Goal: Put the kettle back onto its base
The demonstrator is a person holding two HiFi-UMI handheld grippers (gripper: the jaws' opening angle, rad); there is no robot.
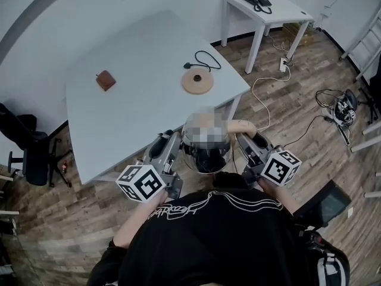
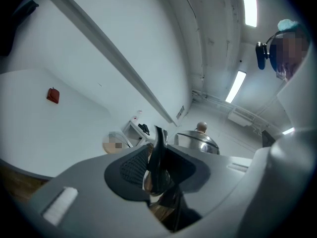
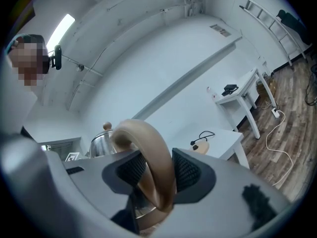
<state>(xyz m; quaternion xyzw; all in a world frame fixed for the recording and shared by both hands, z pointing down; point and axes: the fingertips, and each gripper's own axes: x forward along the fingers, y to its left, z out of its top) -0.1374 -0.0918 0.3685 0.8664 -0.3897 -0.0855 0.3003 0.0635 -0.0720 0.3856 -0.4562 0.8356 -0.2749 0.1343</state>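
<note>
The left gripper [image 1: 171,140] is clenched on the kettle's spout [image 2: 157,155]: in the left gripper view both pads press on the thin dark spout, and the steel lid [image 2: 197,140] shows just behind it. The kettle [image 1: 206,159] hangs in the air between the two grippers, close in front of the person. It appears to be just off the near edge of the white table [image 1: 137,118] and touches nothing below. The right gripper [image 1: 245,140] is grasping the wooden handle [image 3: 151,167]; in the right gripper view the handle's arch fills the gap between the pads.

So the kettle's long axis, from spout to handle, runs from left to right, with the spout at the left and the handle at the right.

The base [image 1: 197,81] is a round tan disc on the right part of the table, far from the person, with its black cord [image 1: 205,58] behind it. It lies almost straight ahead of the kettle, only a little to the left, and well apart from it. Both grippers look about equally near to it. By this judgement, the coming move is a carry away from the person over the table, then a level lowering onto the disc
</note>
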